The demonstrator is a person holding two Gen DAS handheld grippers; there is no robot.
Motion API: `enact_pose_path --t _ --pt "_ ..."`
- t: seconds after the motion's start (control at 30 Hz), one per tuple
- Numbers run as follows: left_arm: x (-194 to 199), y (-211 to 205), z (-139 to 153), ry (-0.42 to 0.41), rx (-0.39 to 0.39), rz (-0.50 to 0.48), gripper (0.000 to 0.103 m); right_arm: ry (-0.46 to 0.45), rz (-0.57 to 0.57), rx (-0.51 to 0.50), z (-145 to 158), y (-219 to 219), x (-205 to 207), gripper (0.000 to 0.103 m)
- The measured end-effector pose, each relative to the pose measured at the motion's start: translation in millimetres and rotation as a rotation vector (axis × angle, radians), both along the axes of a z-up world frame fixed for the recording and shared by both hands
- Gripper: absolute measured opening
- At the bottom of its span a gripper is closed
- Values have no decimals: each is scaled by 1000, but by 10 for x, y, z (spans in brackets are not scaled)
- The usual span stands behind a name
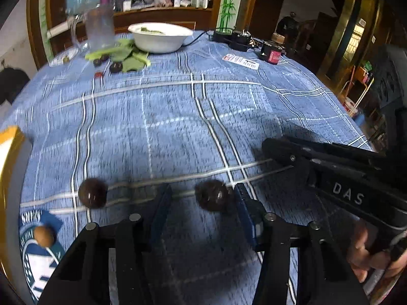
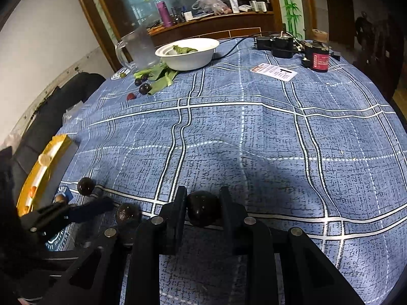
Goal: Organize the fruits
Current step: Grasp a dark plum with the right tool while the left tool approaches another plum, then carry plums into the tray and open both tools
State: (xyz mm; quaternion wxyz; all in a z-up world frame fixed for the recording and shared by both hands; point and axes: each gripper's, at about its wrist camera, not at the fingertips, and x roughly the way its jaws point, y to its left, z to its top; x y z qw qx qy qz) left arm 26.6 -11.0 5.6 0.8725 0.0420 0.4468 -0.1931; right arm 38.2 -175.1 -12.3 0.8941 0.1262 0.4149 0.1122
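A dark, round, glossy fruit (image 2: 202, 211) sits clenched between the black pads of the right hand-held gripper (image 2: 202, 209), low over the blue plaid cloth of the counter (image 2: 254, 139). Just to its left a second dark fruit (image 2: 128, 214) lies on the cloth; in the left wrist view it rests between the blue-padded fingers of the left hand-held gripper (image 1: 202, 199), touching or nearly touching the right-hand pad, with a clear gap to the other, so this hand-held gripper is not yet gripping it. A third dark fruit (image 1: 92, 193) lies further left on the cloth, apart from both. Beyond it, at the counter's left edge, a small tan, smooth, egg-shaped fruit (image 1: 43, 235) rests on a blue-and-white printed packet (image 1: 38, 251), beside a yellow-rimmed tray (image 2: 40, 172) that holds a pale round piece and some small orange bits. Far across the counter stands a white bowl (image 2: 189, 53) with green leaves in it, more green leaves (image 2: 157, 76) spread on the cloth in front, and a few small dark fruits (image 2: 143, 86) among them. A clear plastic jug (image 2: 134, 50) stands just left of the bowl; a white printed card (image 2: 276, 72) and a black-and-red cylinder (image 2: 319, 57) lie to the right.
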Motion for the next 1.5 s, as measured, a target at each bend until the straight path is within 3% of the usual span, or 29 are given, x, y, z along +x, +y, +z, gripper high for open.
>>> enact_pose_path --t 0.1,0.2,0.4,0.6,0.87,1.03,1.2,1.33,1.5 --pt "-16 -48 -4 -12 -6 -27 20 2 -4 5 7 -6 8 27" --pt "-61 -55 14 -39 21 -17 20 -5 -5 -1 21 3 -1 27" --pt "-201 253 250 -75 -39 58 20 -24 -16 0 50 -8 -31 27" --pt "-506 1042 617 -137 -77 215 20 -68 -14 -31 117 69 -96 27" --pt "-834 2550 896 -157 -78 543 21 -85 39 -11 340 381 -191 27" --pt "-860 3149 824 -121 -56 672 21 -92 163 52 623 916 -231 28" --pt "-848 3534 622 -74 -59 726 21 -88 336 83 865 1735 -251 28" --pt "-827 3715 470 -32 -74 751 21 -58 457 96 924 2370 -250 28" --pt "-750 3807 338 2 -108 753 21 -35 573 33 843 3121 -237 28"
